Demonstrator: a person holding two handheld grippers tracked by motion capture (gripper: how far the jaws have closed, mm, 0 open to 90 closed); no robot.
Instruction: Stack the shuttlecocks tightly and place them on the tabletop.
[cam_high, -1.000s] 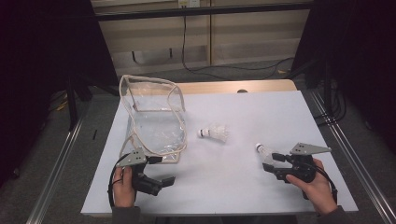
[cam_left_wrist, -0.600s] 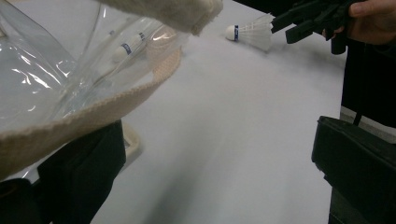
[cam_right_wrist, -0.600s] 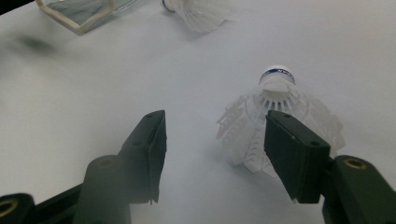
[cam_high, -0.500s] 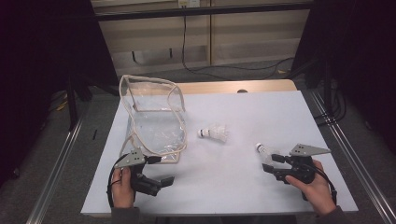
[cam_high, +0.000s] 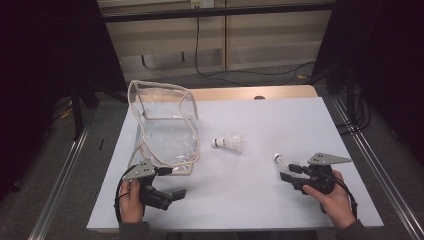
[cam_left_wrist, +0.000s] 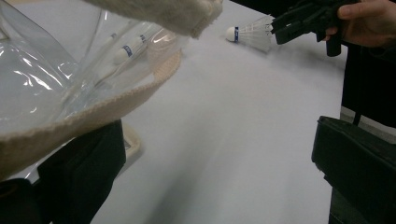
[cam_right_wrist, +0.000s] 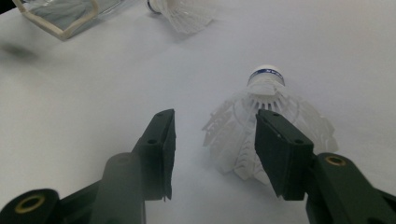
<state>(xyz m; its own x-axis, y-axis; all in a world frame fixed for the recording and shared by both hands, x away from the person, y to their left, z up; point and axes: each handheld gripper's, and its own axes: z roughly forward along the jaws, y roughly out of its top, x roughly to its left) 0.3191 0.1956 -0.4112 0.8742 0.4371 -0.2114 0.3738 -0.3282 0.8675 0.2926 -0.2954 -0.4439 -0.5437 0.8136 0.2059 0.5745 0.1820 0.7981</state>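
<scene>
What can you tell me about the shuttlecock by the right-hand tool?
The shuttlecock is white plastic with a lattice skirt and a rounded white cap ringed by a blue band. It lies on its side on the white table, cap pointing away from the right tool, whose jaws have just been closing around its skirt, with a gap remaining on one side.

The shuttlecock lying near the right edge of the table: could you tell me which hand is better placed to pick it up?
Right. The right gripper has been closing, its fingers flanking that shuttlecock; the left gripper sits by the clear pouch.

White table (cam_high: 260, 200), clear pouch (cam_high: 165, 135), two shuttlecocks (cam_high: 229, 143)
</scene>
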